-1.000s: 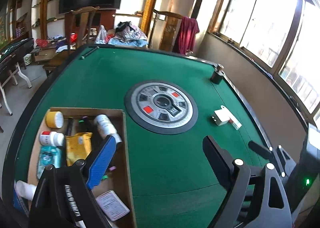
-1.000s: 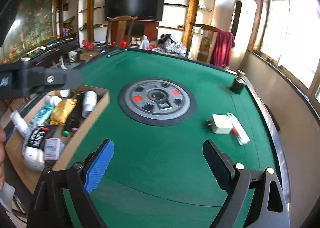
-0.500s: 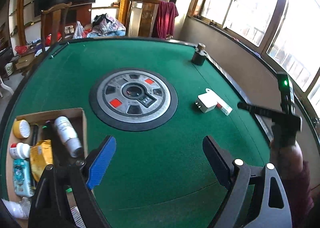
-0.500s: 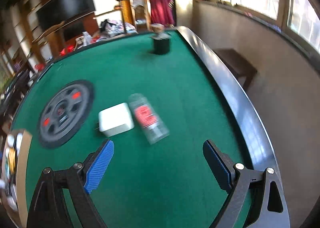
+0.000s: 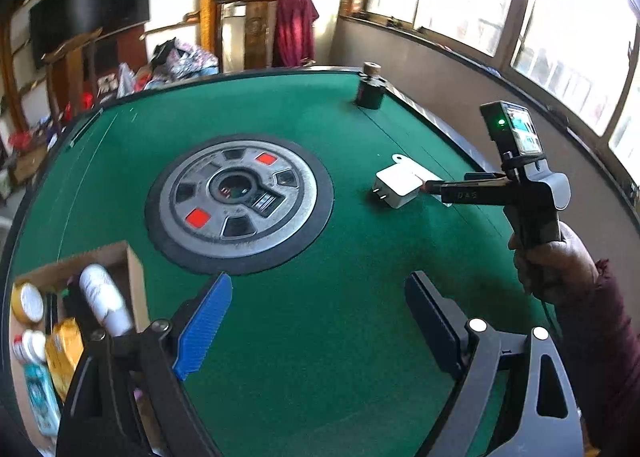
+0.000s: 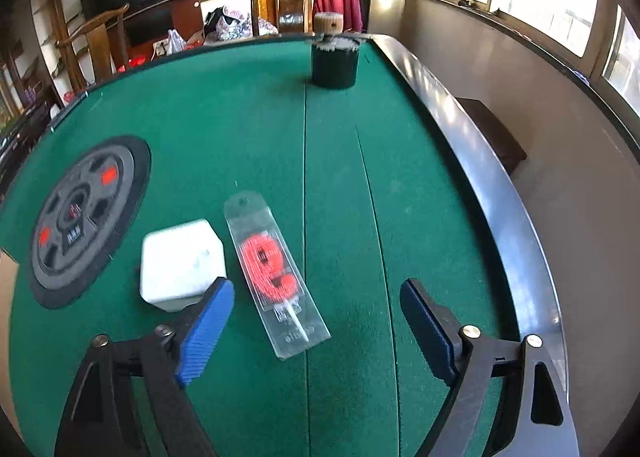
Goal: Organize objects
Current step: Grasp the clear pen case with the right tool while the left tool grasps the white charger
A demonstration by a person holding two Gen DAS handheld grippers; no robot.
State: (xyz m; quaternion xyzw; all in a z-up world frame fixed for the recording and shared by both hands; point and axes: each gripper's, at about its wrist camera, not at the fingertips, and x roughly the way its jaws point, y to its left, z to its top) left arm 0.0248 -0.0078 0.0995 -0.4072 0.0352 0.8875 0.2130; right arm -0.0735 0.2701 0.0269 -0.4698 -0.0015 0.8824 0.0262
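1. The right gripper [image 6: 316,327] hangs low over the green table [image 6: 420,197] near its right edge, jaws closing from a wide spread. Between the fingertips lies a clear packet holding a red numeral candle [image 6: 274,277]; the pads press on nothing yet.

2. The packet lies flat on the felt, its long axis running from the hang-hole end, farther from the gripper, to the stick end nearest the gripper, slanted a little toward the table's right edge. The jaws straddle that axis crosswise, so they are set to close on the packet's narrow width, which looks the natural grip.

3. A white charger block [image 6: 182,265] sits just beside the packet on the side toward the table's centre disc [image 6: 86,217]. The blue fingertip [image 6: 206,331] appears to overlap the block's near corner; whether it touches cannot be told. In my judgement that is the risk: the closing blue finger may catch the block instead of sliding between it and the packet.

4. The left gripper [image 5: 320,325] hovers spread and empty over the table's near middle, well apart from the packet. The right hand [image 5: 556,269] is plainly the nearer one.

5. The cardboard box [image 5: 134,269] of sorted items sits at the table's near-left edge, across the disc from the packet.
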